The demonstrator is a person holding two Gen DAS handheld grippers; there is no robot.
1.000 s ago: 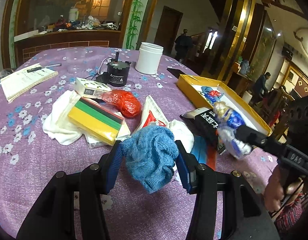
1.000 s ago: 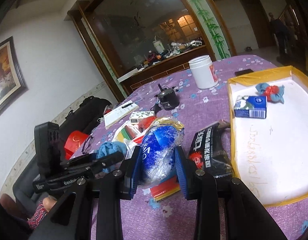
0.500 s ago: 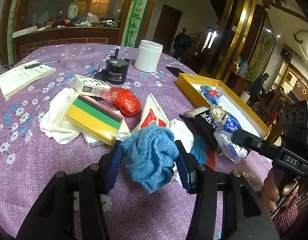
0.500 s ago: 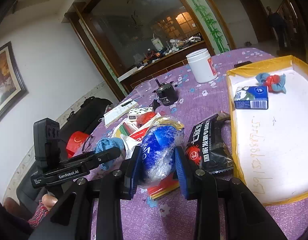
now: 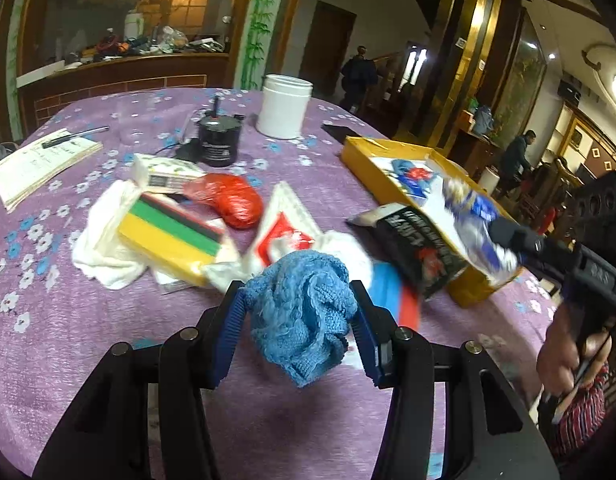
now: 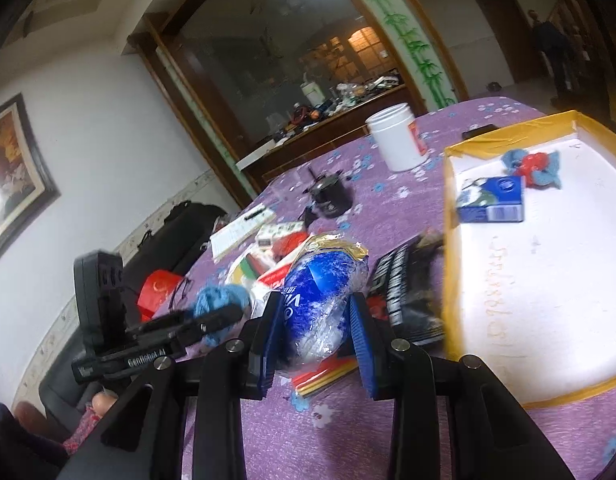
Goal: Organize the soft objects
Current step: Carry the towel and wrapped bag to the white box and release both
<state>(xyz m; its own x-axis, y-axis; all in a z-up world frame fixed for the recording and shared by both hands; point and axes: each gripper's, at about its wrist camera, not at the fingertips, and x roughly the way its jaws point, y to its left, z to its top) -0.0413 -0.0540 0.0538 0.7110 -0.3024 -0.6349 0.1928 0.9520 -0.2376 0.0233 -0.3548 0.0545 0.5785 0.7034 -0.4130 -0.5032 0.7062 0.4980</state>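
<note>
My left gripper [image 5: 298,312] is shut on a crumpled blue knitted cloth [image 5: 304,312], held above the purple tablecloth; the cloth also shows in the right wrist view [image 6: 222,298]. My right gripper [image 6: 314,320] is shut on a blue and clear plastic bag [image 6: 322,300], which shows blurred over the tray's near edge in the left wrist view [image 5: 474,216]. The yellow-rimmed white tray [image 6: 452,216] holds a blue carton [image 6: 494,200] and a blue and red cloth bundle [image 6: 534,164]. A white cloth [image 5: 104,248] and a red bag [image 5: 236,200] lie on the table.
A yellow, green and black sponge block [image 5: 172,236], a black snack packet [image 5: 420,248], a white and red packet [image 5: 284,228], a white jar [image 5: 284,106], a black motor [image 5: 220,140] and a notebook [image 5: 40,164] lie on the table. People stand in the room behind.
The right gripper has carried the plastic bag right, toward and over the tray's near edge. The left gripper has kept hold of the blue cloth and shifted slightly.
</note>
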